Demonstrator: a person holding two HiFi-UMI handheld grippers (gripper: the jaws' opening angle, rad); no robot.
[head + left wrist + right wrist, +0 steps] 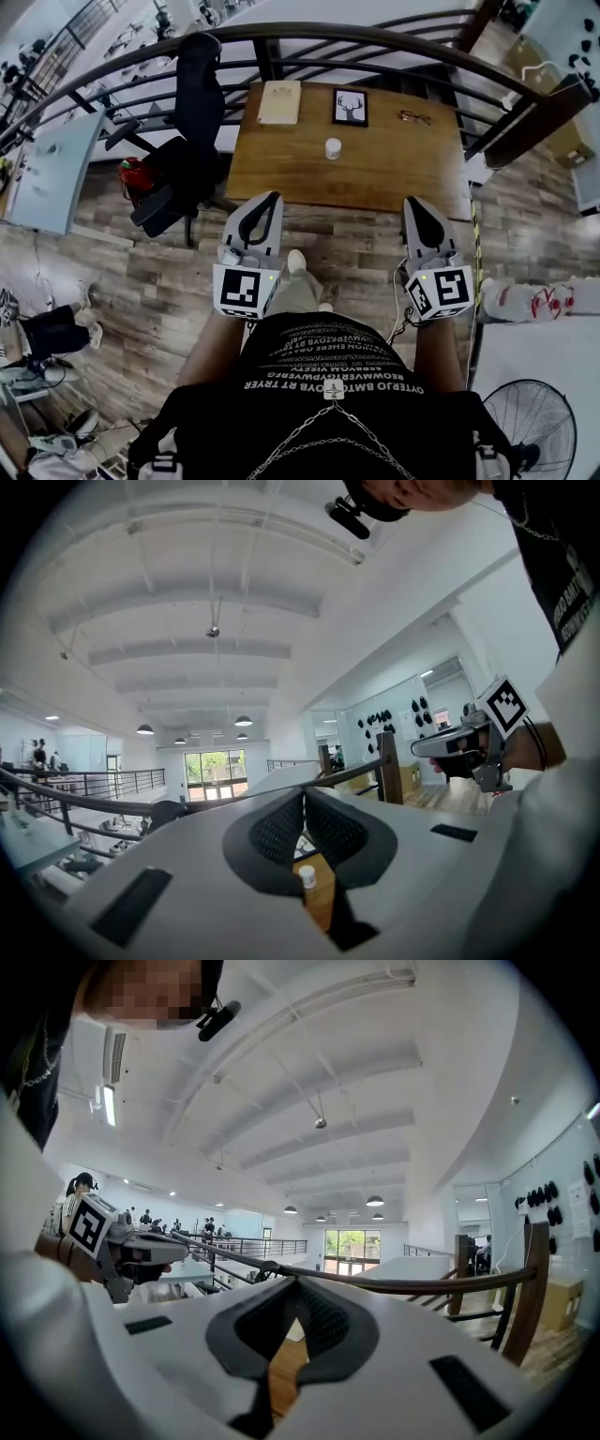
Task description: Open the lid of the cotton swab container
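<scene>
approach step: my left gripper [266, 204] and right gripper [419, 210], jaws together and empty, hang short of the wooden table [394, 178]. cotton swab container [333, 148] stands mid-table, lid on; next i must reach it.

The left gripper [304, 797] fills the lower half of the view, its two dark-padded jaws brought together at the tips with nothing between them. Through the narrow gap under the tips, at six o'clock, a small white cotton swab container [307, 877] stands upright on a wooden table [324, 907], well apart from the jaws. At three o'clock the right gripper [424, 747] points toward nine o'clock with its marker cube [506, 705] above it. At nine o'clock a dark railing [84, 802] runs across a bright hall.
</scene>
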